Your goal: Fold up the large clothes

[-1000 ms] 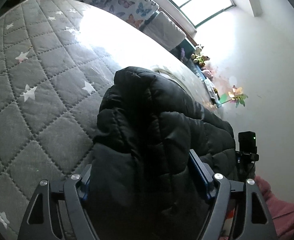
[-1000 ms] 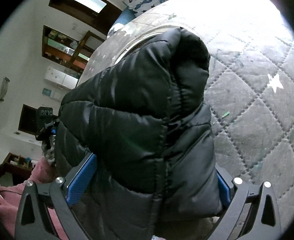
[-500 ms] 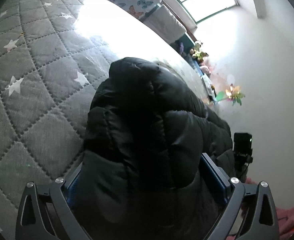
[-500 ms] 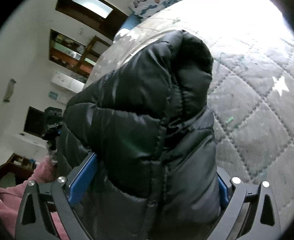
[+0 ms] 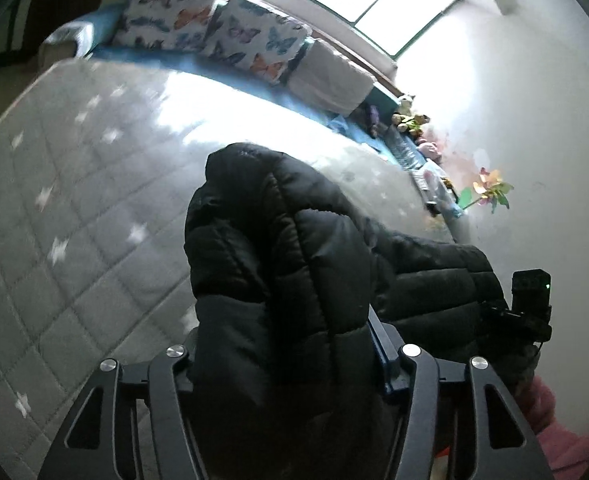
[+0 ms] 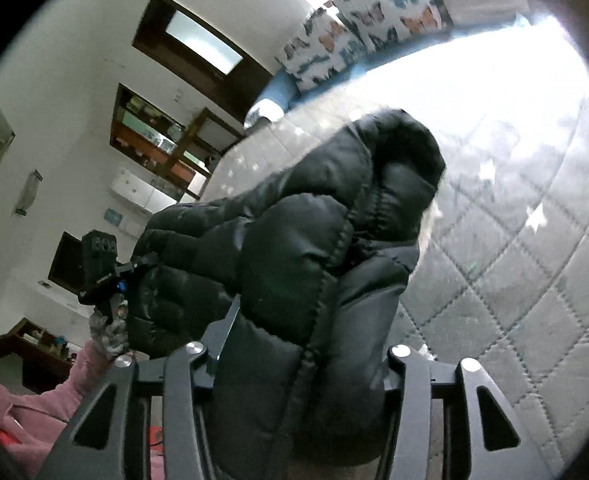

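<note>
Jacket [image 5: 294, 280]: a black quilted puffer [image 6: 302, 264], bunched thick and lifted above the bed [image 5: 74, 200], whose grey star-patterned quilt [image 6: 514, 272] shows beneath and beyond it in both wrist views. It hangs between the 2 claws, and how much of it touches the quilt is hidden by its own bulk.

Left claw [image 5: 286, 360] is clamped on a fat roll of the padded fabric, which fills the gap between its fingers and spills forward over them. Right claw [image 6: 306, 360] grips another thick bunch the same way, with a stitched seam running down between its fingers. From each view the other claw's camera block is visible past the far end of the garment, so the 2 holds appear to sit at opposite ends of 1 edge.

The step in hand looks like carrying that held edge over for a fold. To do it well, I would keep both claws level with each other and moving at 1 pace, so the edge stays straight rather than twisting. Puffer fabric is slick and springy: the grip should stay firm, since a bunch this thick could creep out. Lowering the edge flat onto the quilt before letting go, then pressing the air out, should stop the fold from puffing open. Butterfly pillows [image 5: 222, 32] at the head of the bed sit well apart from the work.
</note>
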`<state>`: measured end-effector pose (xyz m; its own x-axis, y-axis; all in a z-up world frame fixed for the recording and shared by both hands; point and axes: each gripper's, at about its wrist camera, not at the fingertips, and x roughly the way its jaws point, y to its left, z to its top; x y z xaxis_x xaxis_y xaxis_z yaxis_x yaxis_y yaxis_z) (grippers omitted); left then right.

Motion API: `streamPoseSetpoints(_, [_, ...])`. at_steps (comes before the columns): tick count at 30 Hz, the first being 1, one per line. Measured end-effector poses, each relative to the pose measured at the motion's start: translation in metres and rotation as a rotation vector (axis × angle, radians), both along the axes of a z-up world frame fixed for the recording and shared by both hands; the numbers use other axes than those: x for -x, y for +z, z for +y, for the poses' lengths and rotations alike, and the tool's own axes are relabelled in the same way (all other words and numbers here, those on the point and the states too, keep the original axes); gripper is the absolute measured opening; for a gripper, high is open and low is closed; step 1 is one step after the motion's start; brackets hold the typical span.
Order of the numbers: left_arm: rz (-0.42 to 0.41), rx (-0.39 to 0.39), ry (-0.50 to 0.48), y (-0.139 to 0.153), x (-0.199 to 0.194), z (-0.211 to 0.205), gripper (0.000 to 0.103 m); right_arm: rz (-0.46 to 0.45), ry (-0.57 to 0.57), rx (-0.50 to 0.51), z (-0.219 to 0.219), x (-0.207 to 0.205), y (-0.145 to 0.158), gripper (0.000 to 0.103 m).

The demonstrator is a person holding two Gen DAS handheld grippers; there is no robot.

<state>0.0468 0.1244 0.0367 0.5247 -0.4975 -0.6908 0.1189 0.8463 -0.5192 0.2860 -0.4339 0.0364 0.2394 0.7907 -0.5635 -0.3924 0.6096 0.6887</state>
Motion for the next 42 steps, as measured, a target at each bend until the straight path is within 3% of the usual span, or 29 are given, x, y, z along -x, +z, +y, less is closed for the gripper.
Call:
streamPoseSetpoints(4, [-0.057, -0.051, -0.054, 0.038, -0.028, -0.043, 0.059, -0.088, -0.032, 0.028, -0.014, 0.001, 0.03, 0.051])
streamPoseSetpoints(9, [-0.097, -0.026, -0.109, 0.079, -0.091, -0.099, 0.058, -0.173, -0.117, 0.073, -0.037, -0.015, 0.064, 0.051])
streamPoseSetpoints(16, [-0.097, 0.02, -0.159, 0.098, -0.207, -0.182, 0.058, -0.254, -0.223, 0.176, -0.068, -0.065, 0.088, 0.051])
streamPoseSetpoints(19, [-0.057, 0.018, -0.174, 0.082, -0.253, -0.215, 0.058, -0.244, -0.248, 0.23, -0.078, -0.087, 0.078, 0.051])
streamPoseSetpoints(23, [0.02, -0.031, -0.168, 0.045, -0.29, -0.245, 0.058, -0.131, -0.315, 0.309, -0.092, -0.116, 0.032, 0.054])
streamPoseSetpoints(26, [0.041, -0.06, -0.147, 0.023, -0.295, -0.244, 0.062, -0.078, -0.353, 0.359, -0.104, -0.126, -0.001, 0.064])
streamPoseSetpoints(30, [0.077, -0.117, -0.135, 0.003, -0.304, -0.24, 0.074, -0.016, -0.389, 0.342, -0.123, -0.135, -0.029, 0.076])
streamPoseSetpoints(36, [0.061, -0.3, -0.119, -0.037, -0.294, -0.231, 0.092, 0.035, -0.407, 0.407, -0.124, -0.134, -0.031, 0.088])
streamPoseSetpoints(42, [0.047, -0.397, -0.115, -0.048, -0.267, -0.232, 0.094, -0.05, -0.414, 0.628, -0.108, -0.12, -0.002, 0.089])
